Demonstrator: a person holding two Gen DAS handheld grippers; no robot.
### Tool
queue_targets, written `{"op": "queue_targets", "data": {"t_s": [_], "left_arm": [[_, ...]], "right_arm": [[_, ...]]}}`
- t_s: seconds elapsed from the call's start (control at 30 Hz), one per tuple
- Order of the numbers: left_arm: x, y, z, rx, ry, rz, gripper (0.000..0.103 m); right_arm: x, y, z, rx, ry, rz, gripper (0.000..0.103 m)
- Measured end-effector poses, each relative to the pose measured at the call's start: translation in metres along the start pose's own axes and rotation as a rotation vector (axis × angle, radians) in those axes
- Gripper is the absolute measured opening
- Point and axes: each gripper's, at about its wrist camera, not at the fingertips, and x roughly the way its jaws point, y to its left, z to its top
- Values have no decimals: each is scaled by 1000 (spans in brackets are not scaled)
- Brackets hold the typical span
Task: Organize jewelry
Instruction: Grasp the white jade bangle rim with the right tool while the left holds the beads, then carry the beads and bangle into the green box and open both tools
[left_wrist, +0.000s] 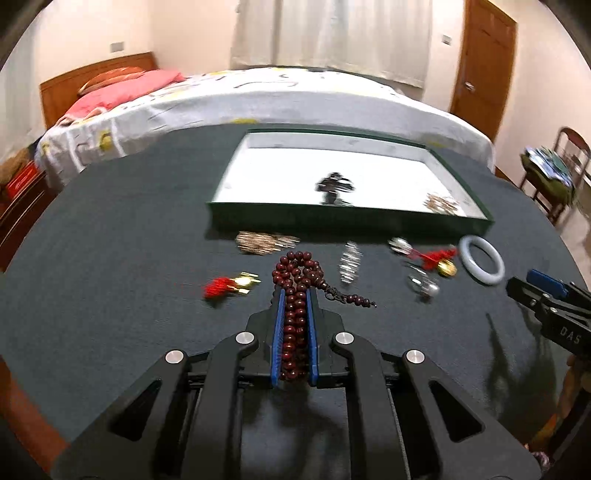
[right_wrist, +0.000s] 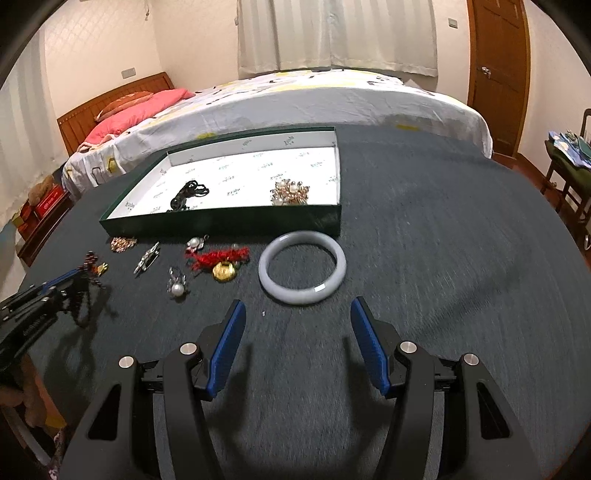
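Fingers (left_wrist: 283, 325) of the left gripper (left_wrist: 295, 295) are clamped on the dark red bead string (left_wrist: 295, 314). Right gripper (right_wrist: 297, 314) fingers (right_wrist: 227, 343) stand apart; the pale bangle (right_wrist: 302, 272) lies just ahead of them, before the tray (right_wrist: 221, 220).

Beyond my work surface stands a bed (right_wrist: 332, 99) under a white patterned cover, spanning most of the far side. At its far left end I see a pink pillow (right_wrist: 147, 107) against a wooden headboard (right_wrist: 110, 107). Pale curtains (right_wrist: 336, 33) hang on the far wall. A brown wooden door (right_wrist: 498, 74) stands far right. A chair (right_wrist: 569, 177) piled with fabric sits at the right edge.
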Motion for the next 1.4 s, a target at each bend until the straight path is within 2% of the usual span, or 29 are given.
{"op": "queue_targets", "data": {"t_s": [0.1, 0.23, 0.33, 0.7, 0.87, 0.9, 1.4], "left_arm": [[5, 15, 9, -33, -1, 21, 11], [8, 25, 17, -48, -9, 34, 11], [13, 27, 24, -44, -11, 43, 11], [25, 32, 31, -56, 6, 42, 11], [28, 33, 30, -60, 12, 46, 11], [28, 33, 30, -61, 13, 46, 11], [19, 26, 33, -49, -5, 29, 11]], "right_arm": [[9, 2, 8, -3, 9, -3, 58], [21, 4, 18, -10, 15, -17, 69], [29, 4, 24, -13, 26, -26, 71], [55, 3, 28, -22, 92, -49, 72], [55, 7, 26, -47, 86, -66, 72], [54, 6, 26, -46, 83, -66, 68], [36, 10, 19, -27, 42, -24, 68]]}}
